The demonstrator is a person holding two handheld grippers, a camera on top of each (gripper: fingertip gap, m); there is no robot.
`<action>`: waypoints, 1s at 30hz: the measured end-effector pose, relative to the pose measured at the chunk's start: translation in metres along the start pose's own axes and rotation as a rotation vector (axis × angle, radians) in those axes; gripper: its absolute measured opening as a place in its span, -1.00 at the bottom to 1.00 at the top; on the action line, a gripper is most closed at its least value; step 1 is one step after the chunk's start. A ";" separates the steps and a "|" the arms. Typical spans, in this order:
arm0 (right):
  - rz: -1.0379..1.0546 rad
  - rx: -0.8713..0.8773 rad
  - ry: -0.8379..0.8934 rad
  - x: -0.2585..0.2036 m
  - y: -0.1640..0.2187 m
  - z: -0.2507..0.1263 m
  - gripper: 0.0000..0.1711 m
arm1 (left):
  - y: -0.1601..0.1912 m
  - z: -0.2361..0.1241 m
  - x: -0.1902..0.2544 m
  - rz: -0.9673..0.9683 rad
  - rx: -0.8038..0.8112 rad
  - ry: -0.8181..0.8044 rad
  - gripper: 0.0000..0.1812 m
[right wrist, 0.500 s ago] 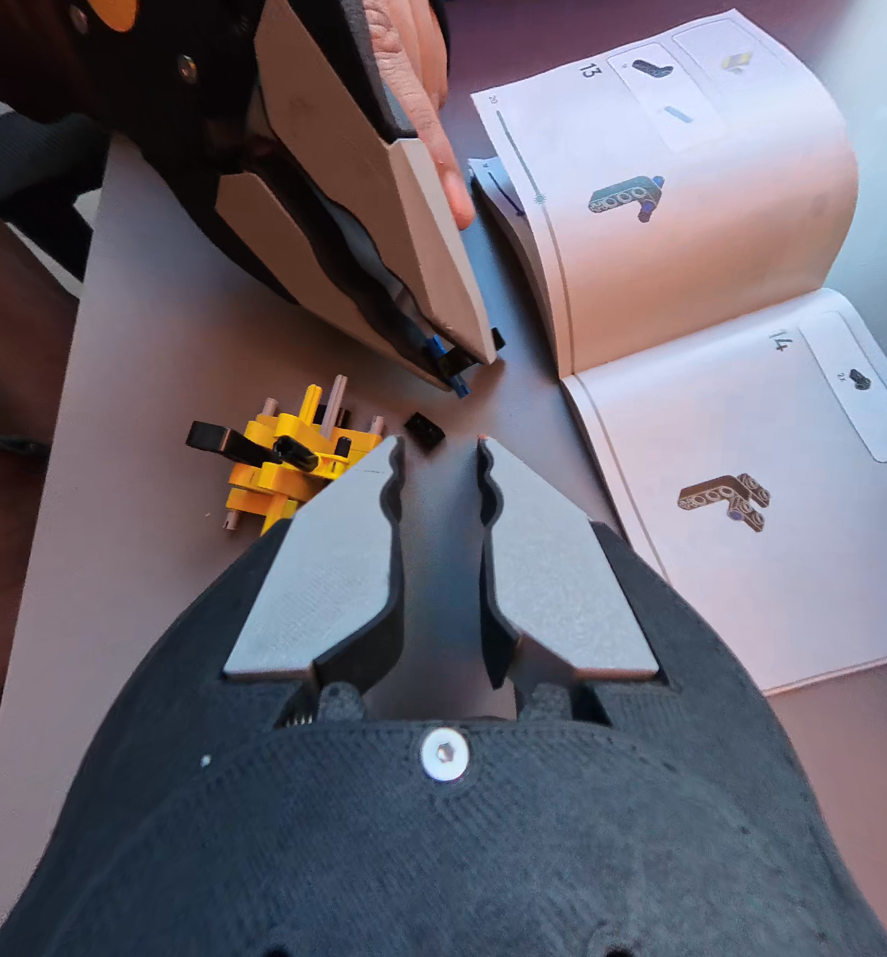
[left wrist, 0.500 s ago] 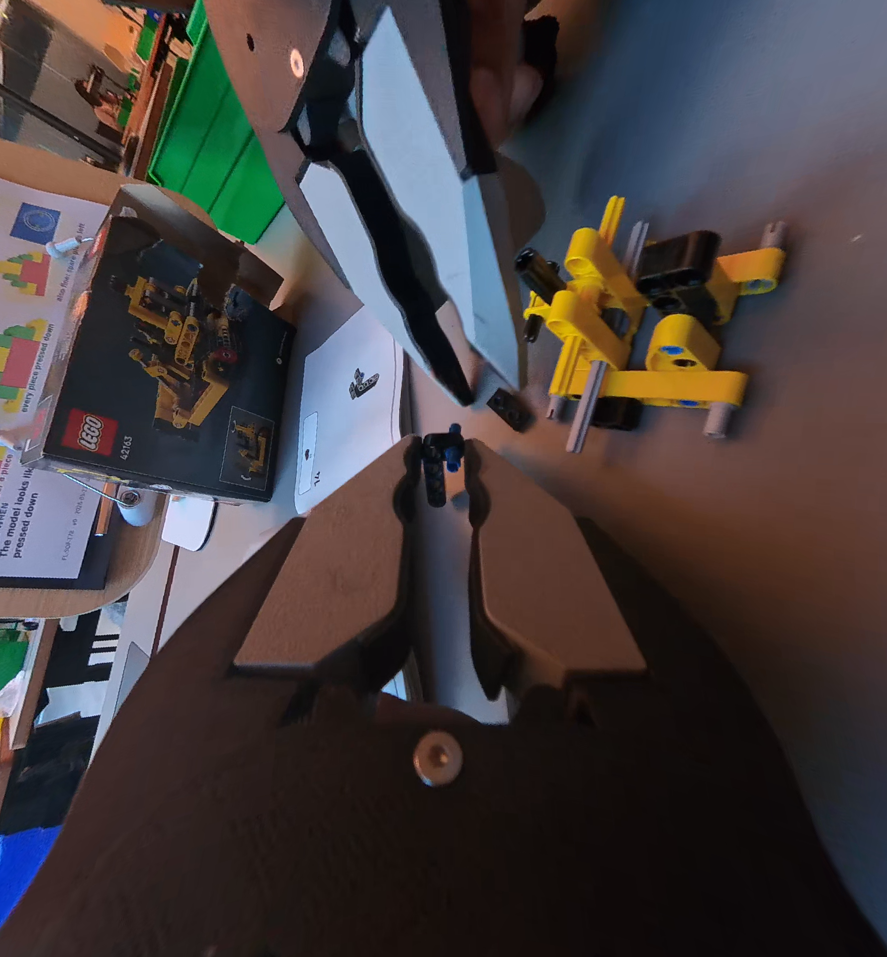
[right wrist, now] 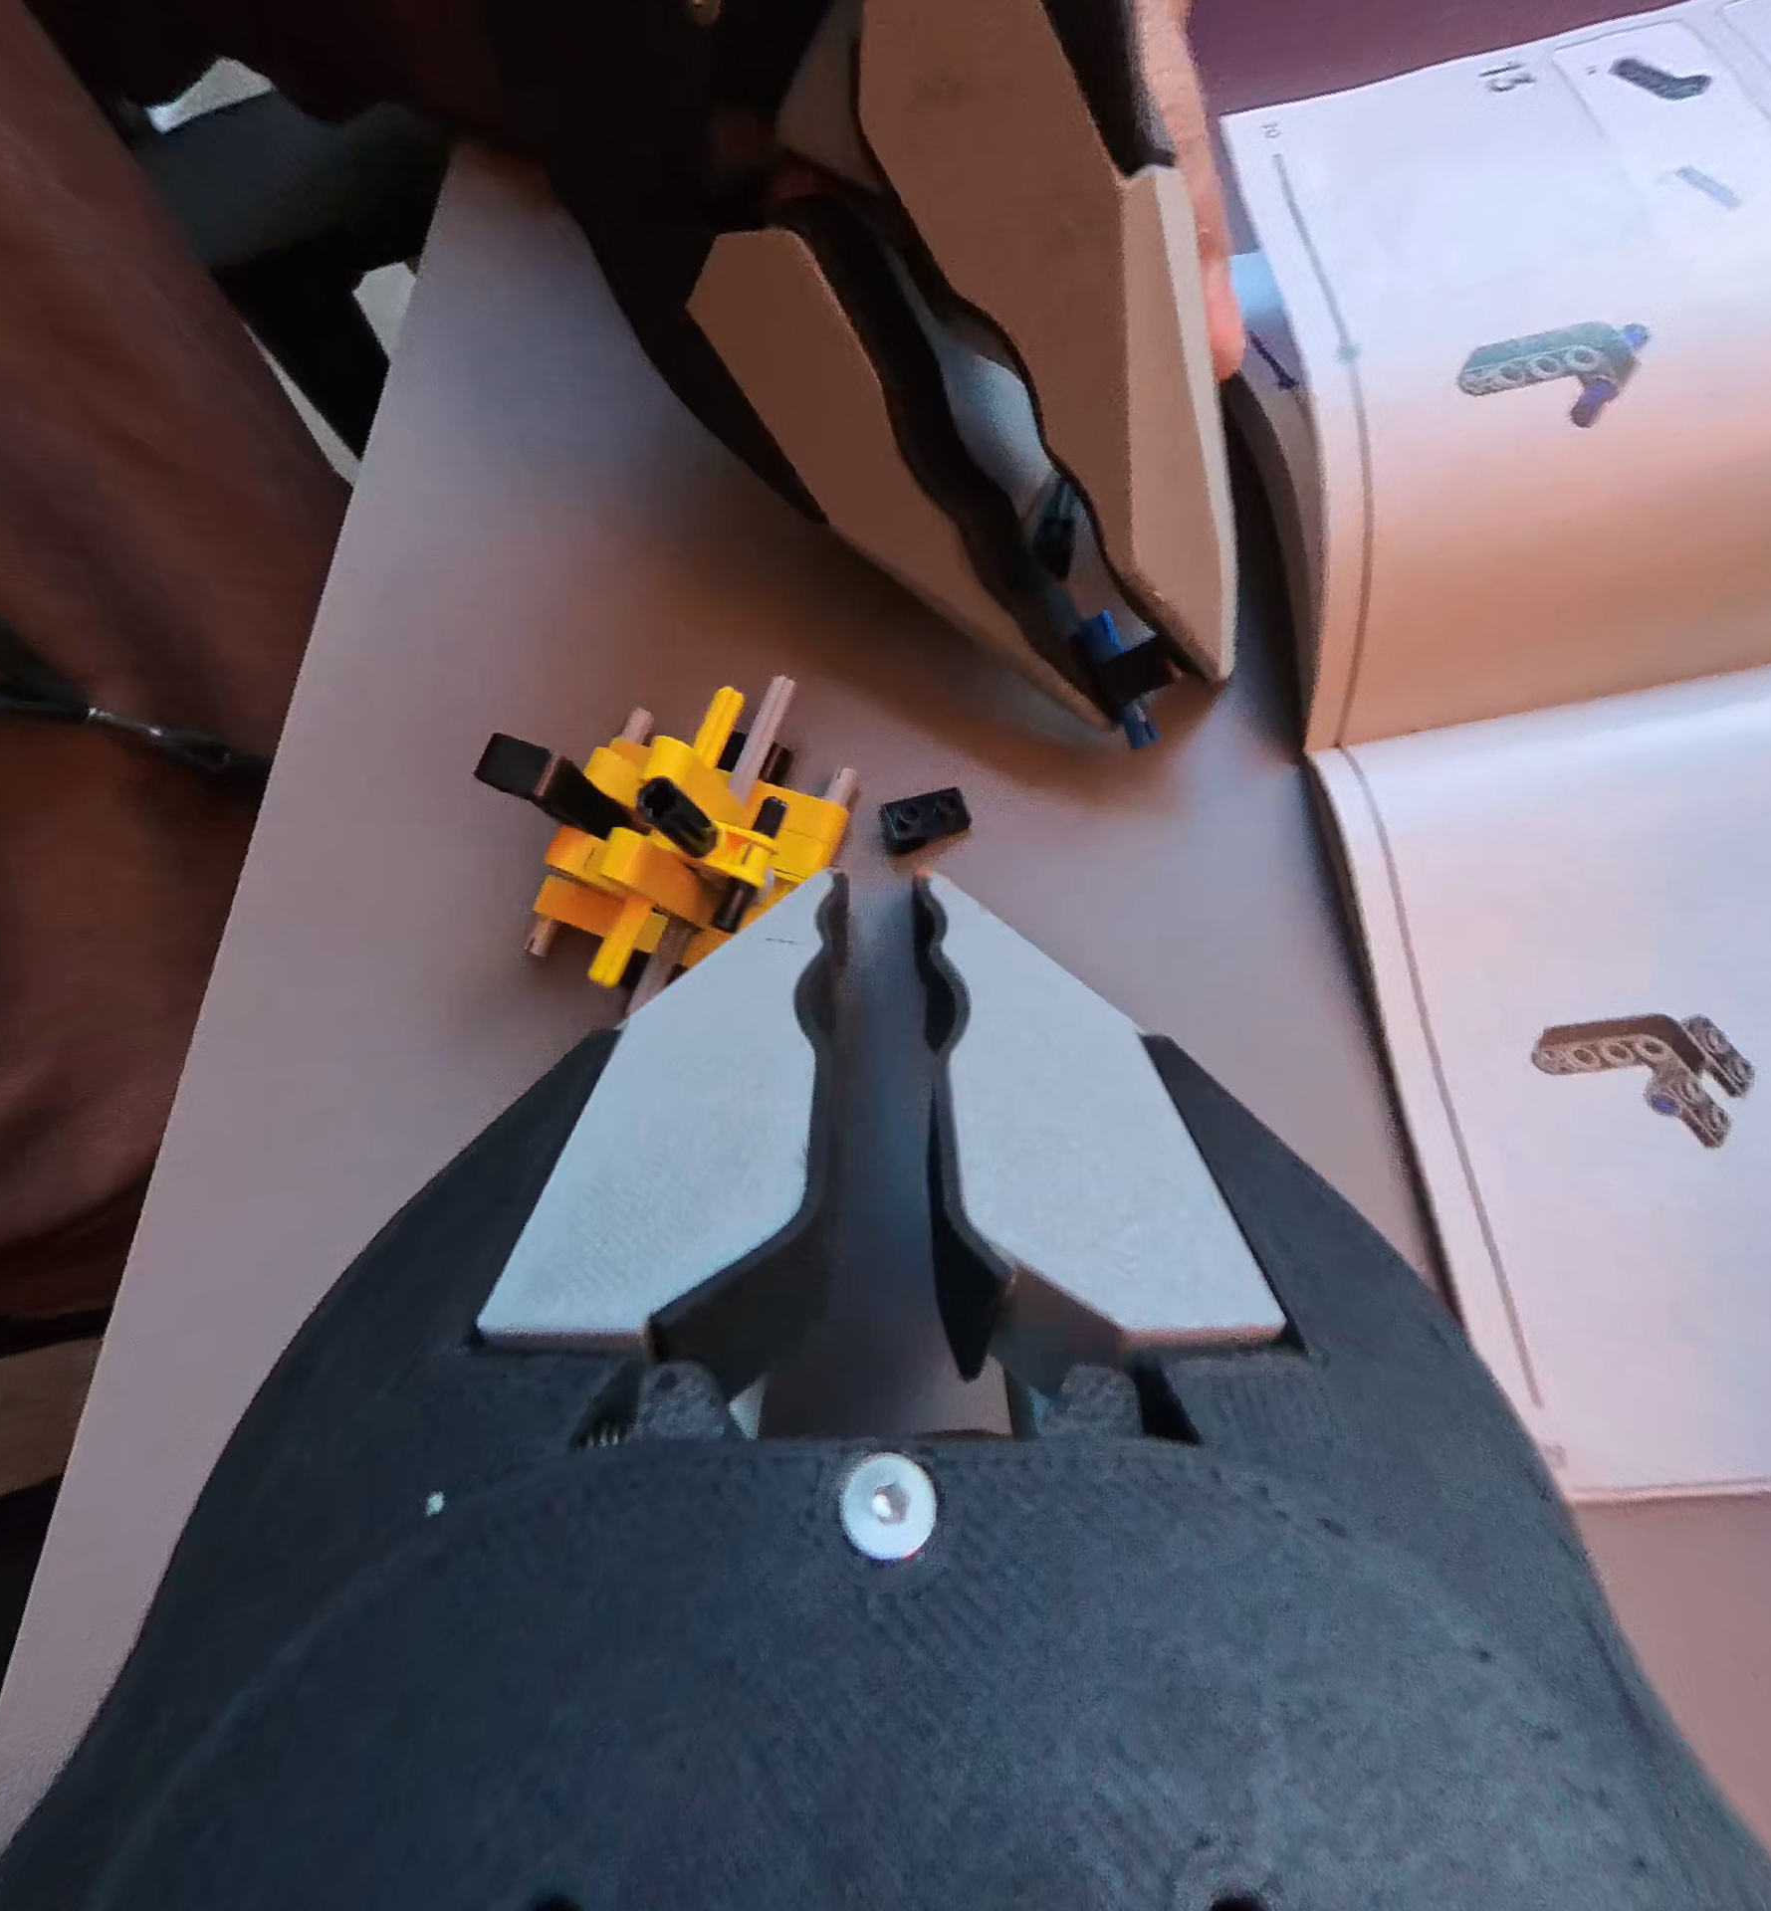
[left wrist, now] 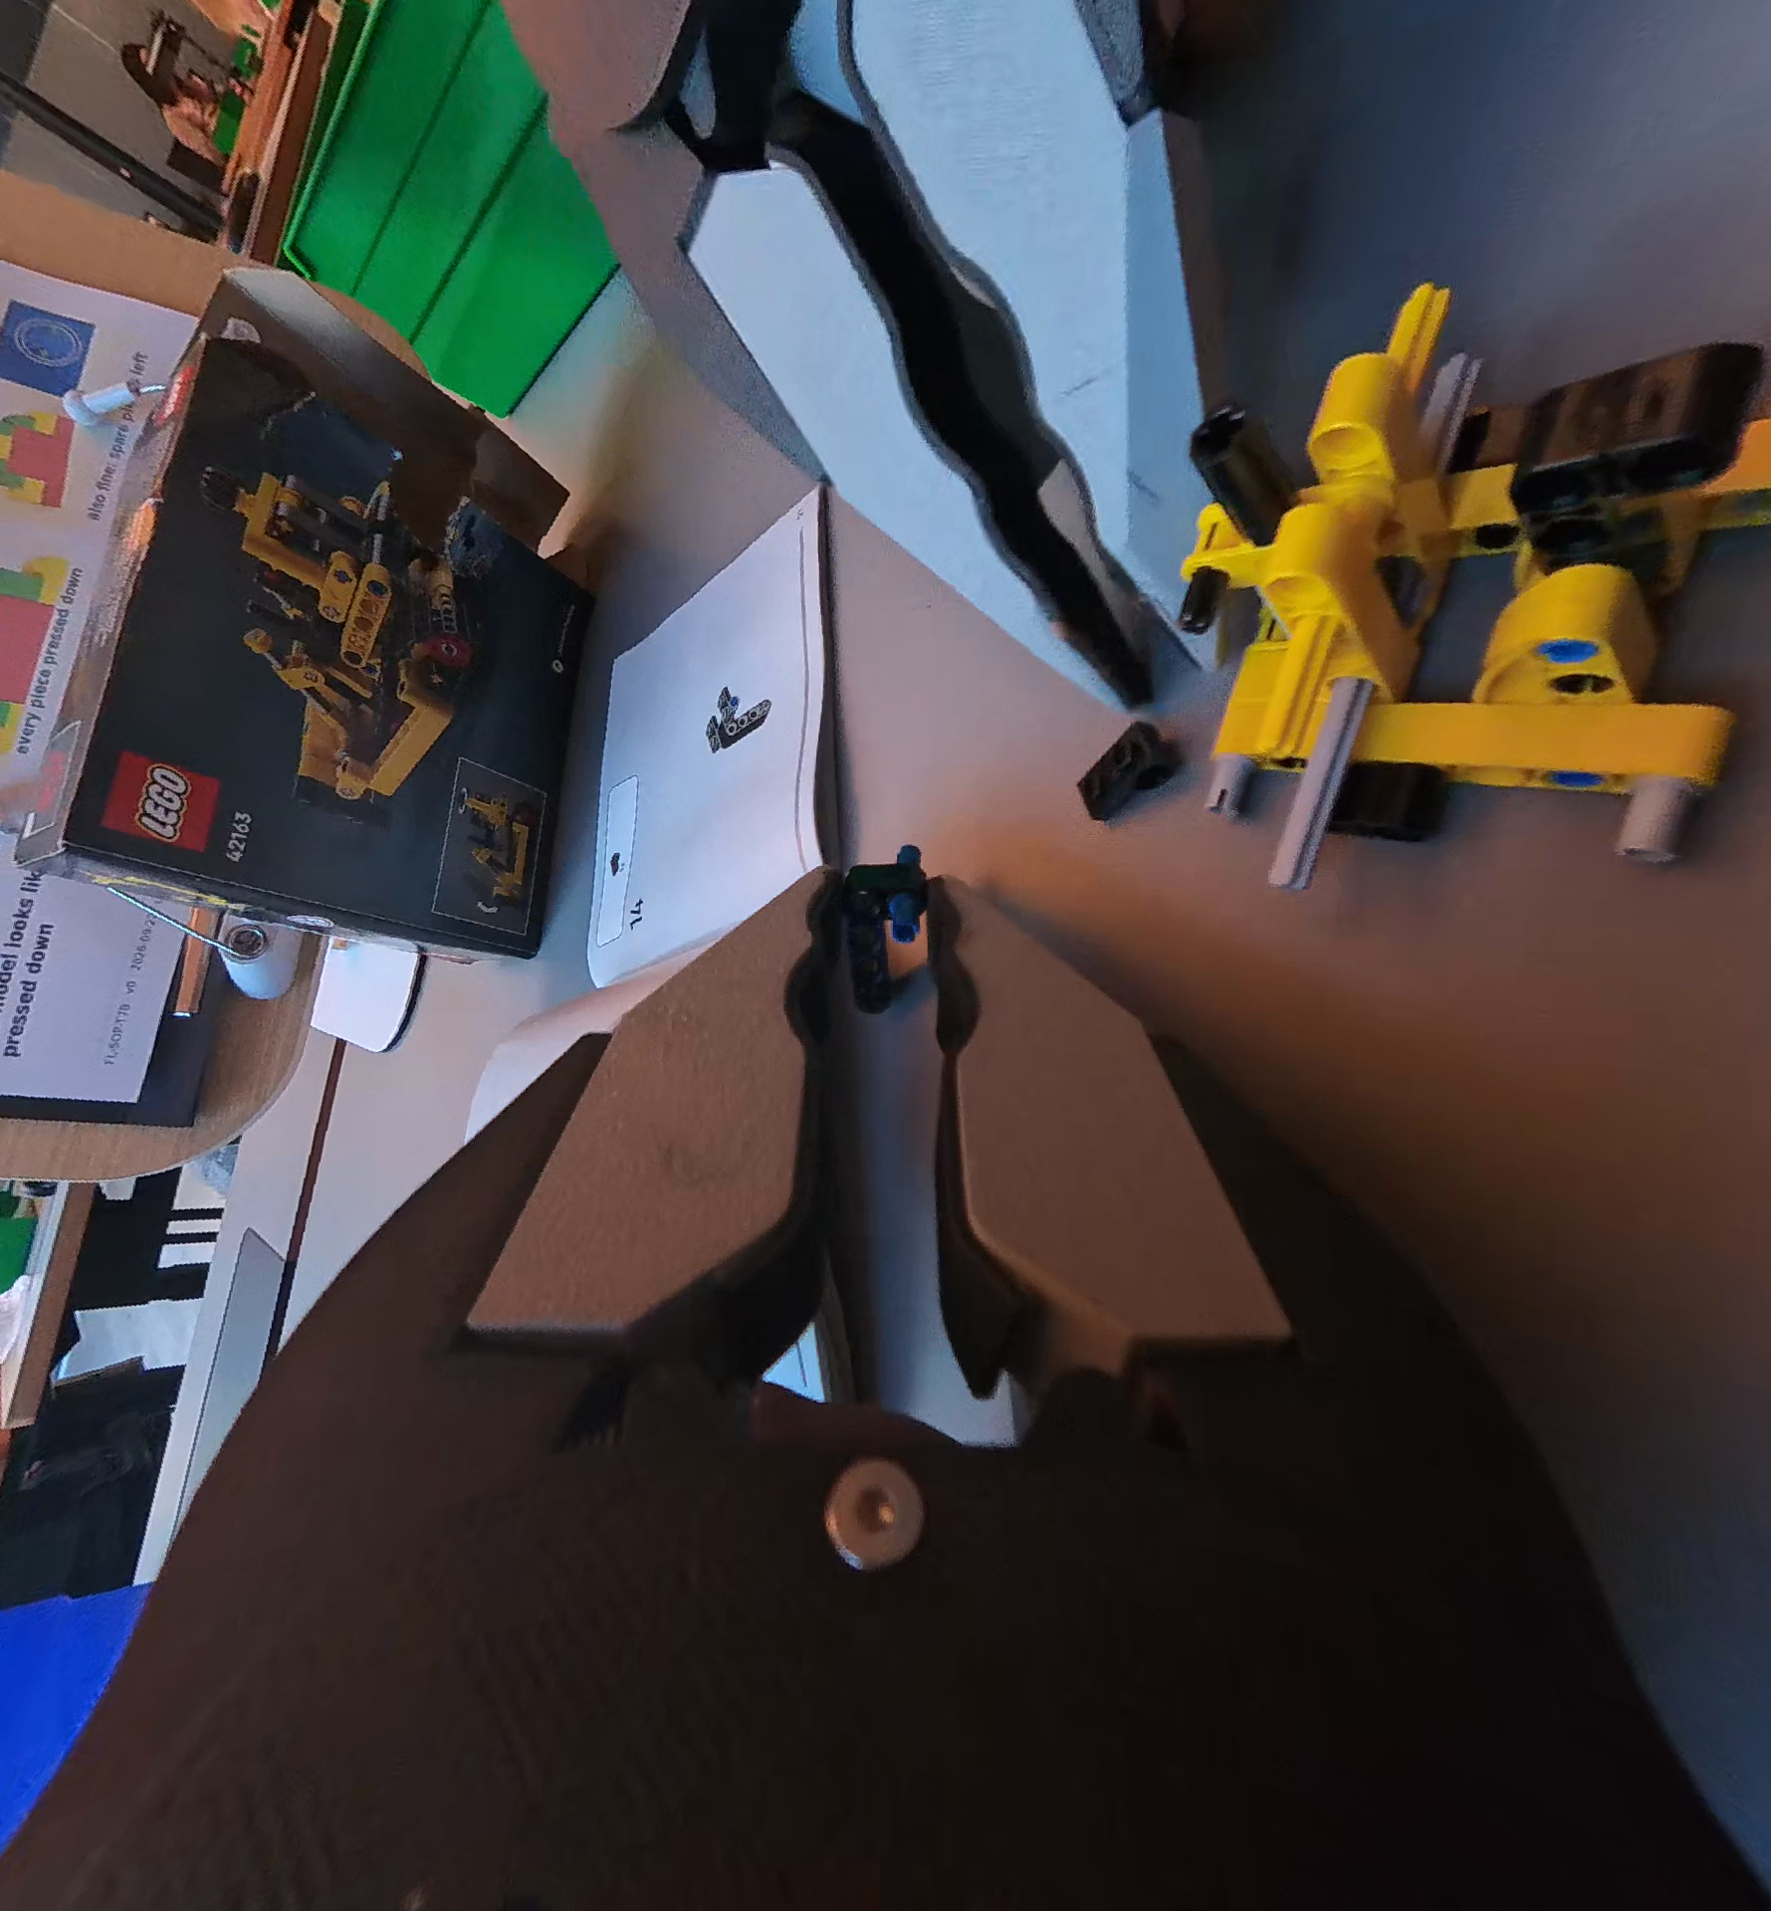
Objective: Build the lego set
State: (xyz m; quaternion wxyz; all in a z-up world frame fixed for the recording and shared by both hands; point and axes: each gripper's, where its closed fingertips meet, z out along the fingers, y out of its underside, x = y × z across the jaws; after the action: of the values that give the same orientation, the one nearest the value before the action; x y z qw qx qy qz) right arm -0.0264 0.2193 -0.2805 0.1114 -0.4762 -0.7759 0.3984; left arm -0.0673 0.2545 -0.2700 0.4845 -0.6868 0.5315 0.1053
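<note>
Now closer on the small black block (right wrist: 924, 820) just ahead of the narrowly parted, empty right gripper (right wrist: 879, 879), left gripper (left wrist: 879, 887) clamped on the black bent beam with blue pins (left wrist: 876, 931), yellow assembly (right wrist: 679, 827) left of right jaws — probably pickup next.

Yellow-and-black model (right wrist: 684, 827), black brick (right wrist: 924, 820), white booklet (right wrist: 1584, 1189), green bins (left wrist: 446, 196)

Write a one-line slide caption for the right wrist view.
Open right tool hovers near a loose black piece, beside the yellow model; left tool grips a black beam by the manual.
</note>
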 end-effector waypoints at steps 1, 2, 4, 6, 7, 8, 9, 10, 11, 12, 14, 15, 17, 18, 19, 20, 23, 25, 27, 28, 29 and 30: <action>0.010 0.007 0.020 0.004 0.000 -0.001 -0.83 | 0.000 0.000 0.000 -0.001 -0.001 0.001 -0.85; 0.022 0.016 0.032 0.008 -0.002 -0.003 -0.75 | 0.001 0.000 0.000 0.001 -0.002 0.002 -0.85; 0.037 0.039 0.038 0.011 -0.004 -0.005 -0.72 | 0.000 -0.001 0.001 0.010 0.002 0.008 -0.85; 0.040 0.048 0.039 0.013 -0.006 -0.004 -0.71 | -0.004 -0.005 0.006 0.047 0.033 0.030 -0.85; 0.039 0.045 0.034 0.012 -0.007 -0.002 -0.71 | -0.007 -0.007 0.011 0.077 0.059 0.047 -0.86; 0.035 0.043 0.029 0.011 -0.008 0.000 -0.72 | -0.010 -0.009 0.016 0.108 0.082 0.066 -0.86; 0.028 0.038 0.024 0.010 -0.009 0.002 -0.72 | -0.011 -0.011 0.019 0.132 0.092 0.076 -0.86; 0.019 0.032 0.021 0.009 -0.010 0.004 -0.74 | -0.010 -0.011 0.020 0.151 0.091 0.077 -0.85; 0.009 0.027 0.020 0.008 -0.010 0.006 -0.75 | -0.010 -0.012 0.021 0.169 0.091 0.074 -0.85; 0.001 0.024 0.014 0.006 -0.010 0.007 -0.76 | -0.009 -0.013 0.021 0.183 0.095 0.076 -0.85; 0.002 0.023 -0.008 0.004 -0.010 0.007 -0.77 | -0.009 -0.015 0.023 0.204 0.110 0.088 -0.85; 0.009 0.026 -0.018 0.004 -0.010 0.006 -0.77 | -0.009 -0.016 0.024 0.209 0.117 0.095 -0.85; 0.021 0.039 -0.042 0.002 -0.012 0.005 -0.79 | -0.011 -0.018 0.027 0.223 0.134 0.109 -0.85; 0.026 0.047 -0.052 0.002 -0.012 0.004 -0.80 | -0.011 -0.019 0.029 0.231 0.141 0.115 -0.85; 0.032 0.056 -0.058 0.002 -0.013 0.003 -0.80 | -0.012 -0.020 0.030 0.239 0.148 0.117 -0.85; 0.036 0.063 -0.064 0.001 -0.014 0.002 -0.80 | -0.012 -0.020 0.030 0.242 0.148 0.117 -0.85; 0.034 0.062 -0.067 0.001 -0.014 0.002 -0.84 | -0.011 -0.019 0.029 0.254 0.135 0.103 -0.86; 0.033 0.054 -0.062 0.002 -0.013 0.003 -0.81 | -0.010 -0.018 0.028 0.261 0.130 0.096 -0.86; 0.033 0.054 -0.053 0.005 -0.014 0.004 -0.70 | -0.010 -0.018 0.028 0.262 0.128 0.097 -0.85; 0.031 0.055 -0.061 0.005 -0.015 0.004 -0.69 | -0.010 -0.018 0.028 0.259 0.128 0.098 -0.85; 0.031 0.054 -0.073 0.004 -0.016 0.005 -0.69 | -0.010 -0.018 0.028 0.255 0.128 0.099 -0.85; 0.029 0.050 -0.087 0.003 -0.016 0.005 -0.69 | -0.010 -0.018 0.028 0.253 0.127 0.098 -0.85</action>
State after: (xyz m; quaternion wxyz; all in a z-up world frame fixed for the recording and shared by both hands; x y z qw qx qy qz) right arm -0.0408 0.2153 -0.2732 0.0836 -0.4666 -0.7629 0.4396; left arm -0.0545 0.2227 -0.2738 0.4833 -0.5867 0.6424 0.0979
